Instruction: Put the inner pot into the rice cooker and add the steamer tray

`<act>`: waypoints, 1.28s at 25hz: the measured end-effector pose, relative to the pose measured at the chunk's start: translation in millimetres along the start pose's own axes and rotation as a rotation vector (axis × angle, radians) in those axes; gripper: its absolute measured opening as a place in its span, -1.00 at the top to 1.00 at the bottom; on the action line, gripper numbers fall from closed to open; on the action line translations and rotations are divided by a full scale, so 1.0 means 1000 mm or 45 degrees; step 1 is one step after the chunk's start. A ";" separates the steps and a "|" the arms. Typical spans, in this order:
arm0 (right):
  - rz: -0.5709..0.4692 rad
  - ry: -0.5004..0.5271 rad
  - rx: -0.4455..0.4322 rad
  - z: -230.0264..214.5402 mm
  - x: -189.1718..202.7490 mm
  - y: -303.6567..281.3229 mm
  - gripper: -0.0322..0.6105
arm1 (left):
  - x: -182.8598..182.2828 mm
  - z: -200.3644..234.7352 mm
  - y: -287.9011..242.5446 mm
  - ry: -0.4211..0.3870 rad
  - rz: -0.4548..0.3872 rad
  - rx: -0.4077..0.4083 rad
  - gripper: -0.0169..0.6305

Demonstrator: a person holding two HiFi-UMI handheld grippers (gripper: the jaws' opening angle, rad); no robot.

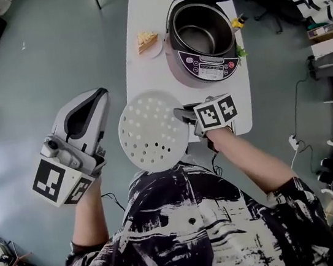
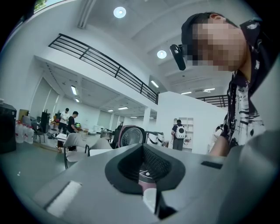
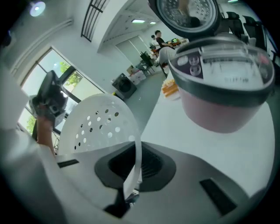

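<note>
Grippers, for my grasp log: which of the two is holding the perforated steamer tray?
The right gripper: its jaws pinch the rim of the white steamer tray. The left gripper is shut with nothing between its jaws.

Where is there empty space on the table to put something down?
Bare table lies between the plate and the near edge, left of the rice cooker. Beyond the plate is bare too. Crowded: the right side, filled by the cooker.
</note>
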State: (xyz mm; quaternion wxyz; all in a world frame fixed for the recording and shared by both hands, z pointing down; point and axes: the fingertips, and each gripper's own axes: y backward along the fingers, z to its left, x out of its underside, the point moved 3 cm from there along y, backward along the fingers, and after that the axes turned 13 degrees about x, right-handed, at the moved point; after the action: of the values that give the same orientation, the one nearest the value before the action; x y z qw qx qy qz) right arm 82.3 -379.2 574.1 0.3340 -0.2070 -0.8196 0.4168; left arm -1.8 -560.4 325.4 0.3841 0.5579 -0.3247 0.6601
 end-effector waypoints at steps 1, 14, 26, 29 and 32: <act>-0.029 0.026 -0.012 0.002 -0.010 0.017 0.89 | -0.003 0.002 -0.001 -0.004 -0.005 0.001 0.93; -0.533 -0.117 0.414 -0.168 -0.198 0.185 0.89 | -0.008 0.000 -0.016 -0.017 -0.018 0.023 0.93; -0.322 -0.347 0.714 -0.287 -0.227 0.107 0.89 | -0.010 0.017 0.006 -0.008 0.012 -0.136 0.93; -0.263 -0.310 0.749 -0.290 -0.229 0.094 0.88 | -0.010 0.019 0.009 0.000 0.012 -0.165 0.93; -0.210 -0.261 0.799 -0.294 -0.231 0.084 0.88 | -0.007 0.023 0.012 0.010 0.011 -0.186 0.93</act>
State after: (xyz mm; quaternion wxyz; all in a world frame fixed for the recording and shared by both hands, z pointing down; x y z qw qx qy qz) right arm 458.5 -314.2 544.5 0.3299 0.0156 -0.6948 0.6389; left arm -0.4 -587.2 322.5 0.4223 0.5245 -0.3728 0.6384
